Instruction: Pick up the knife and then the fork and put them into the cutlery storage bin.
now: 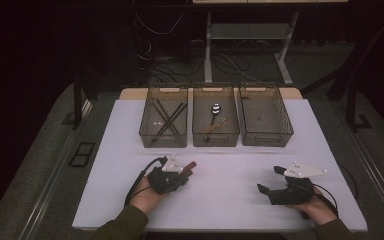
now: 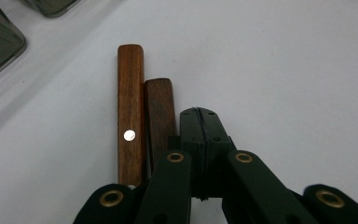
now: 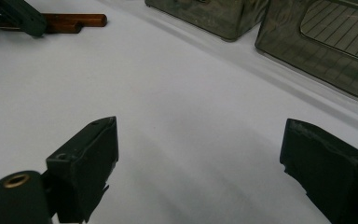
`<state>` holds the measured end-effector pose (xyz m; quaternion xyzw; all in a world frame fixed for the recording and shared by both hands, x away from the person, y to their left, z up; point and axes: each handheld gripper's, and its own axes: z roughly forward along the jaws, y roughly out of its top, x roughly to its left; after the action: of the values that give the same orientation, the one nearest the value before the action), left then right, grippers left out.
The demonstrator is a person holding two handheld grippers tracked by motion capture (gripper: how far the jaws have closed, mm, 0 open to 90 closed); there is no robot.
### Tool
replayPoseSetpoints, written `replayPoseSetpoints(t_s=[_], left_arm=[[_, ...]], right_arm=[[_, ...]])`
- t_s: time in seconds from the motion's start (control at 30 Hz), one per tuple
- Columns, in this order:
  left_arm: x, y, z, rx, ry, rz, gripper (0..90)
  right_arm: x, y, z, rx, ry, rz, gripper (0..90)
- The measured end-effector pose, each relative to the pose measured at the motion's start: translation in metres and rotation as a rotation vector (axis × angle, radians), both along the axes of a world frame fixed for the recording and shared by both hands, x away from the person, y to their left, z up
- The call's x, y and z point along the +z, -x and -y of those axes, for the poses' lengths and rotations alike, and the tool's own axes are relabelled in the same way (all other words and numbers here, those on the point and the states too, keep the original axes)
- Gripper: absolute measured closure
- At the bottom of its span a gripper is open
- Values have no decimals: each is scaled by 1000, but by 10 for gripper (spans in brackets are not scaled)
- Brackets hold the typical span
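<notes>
The landmark for all positions is the middle bin [image 1: 215,131], the centre one of three clear bins at the far side of the white table [image 1: 220,200].

The left bin [image 1: 163,131], just beside the middle bin on its left, holds several dark sticks crossed over each other (probably chopsticks). The middle bin itself holds a spoon-like utensil [image 1: 215,111] and a pale wooden piece. The right bin [image 1: 265,125], just beside it on the right, looks empty.

Nearer the person than the middle bin and to its left, the left gripper [image 2: 199,123] rests on the table with its jaws closed flat together, nothing between them. Two wooden handles [image 2: 131,116] lie side by side on the table, touching the closed jaws on their left side; they are not gripped.

Nearer than the middle bin and to its right, the right gripper [image 3: 198,163] sits low over bare table, jaws wide open and holding nothing.

Judgement: sorting is partly done. Two bins carry items; the wooden-handled pieces remain on the table, ungrasped, and still need to be picked up and binned.
</notes>
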<state>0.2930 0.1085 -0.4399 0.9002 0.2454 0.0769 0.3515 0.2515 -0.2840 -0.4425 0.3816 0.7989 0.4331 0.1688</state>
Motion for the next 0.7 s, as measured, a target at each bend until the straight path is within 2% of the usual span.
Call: replayPoseSetpoints(t_s=[0.1,0.2,0.33,0.4,0.5,0.7], left_arm=[[5,3,-4,6,25,-1,888],[13,6,-12,17,61,3,847],[20,10,-28,65,102,9,784],[20,12,-37,80,96,20,743],[16,13,-45,91,80,17,700],[11,18,-50,106,73,1,684]], right_arm=[[0,0,0,3,-1,2,116],[1,1,0,5,-1,2,117],[1,1,1,4,-2,1,116],[1,1,1,5,-1,0,116],[1,1,1,4,-1,1,116],[1,2,0,-1,1,7,116]])
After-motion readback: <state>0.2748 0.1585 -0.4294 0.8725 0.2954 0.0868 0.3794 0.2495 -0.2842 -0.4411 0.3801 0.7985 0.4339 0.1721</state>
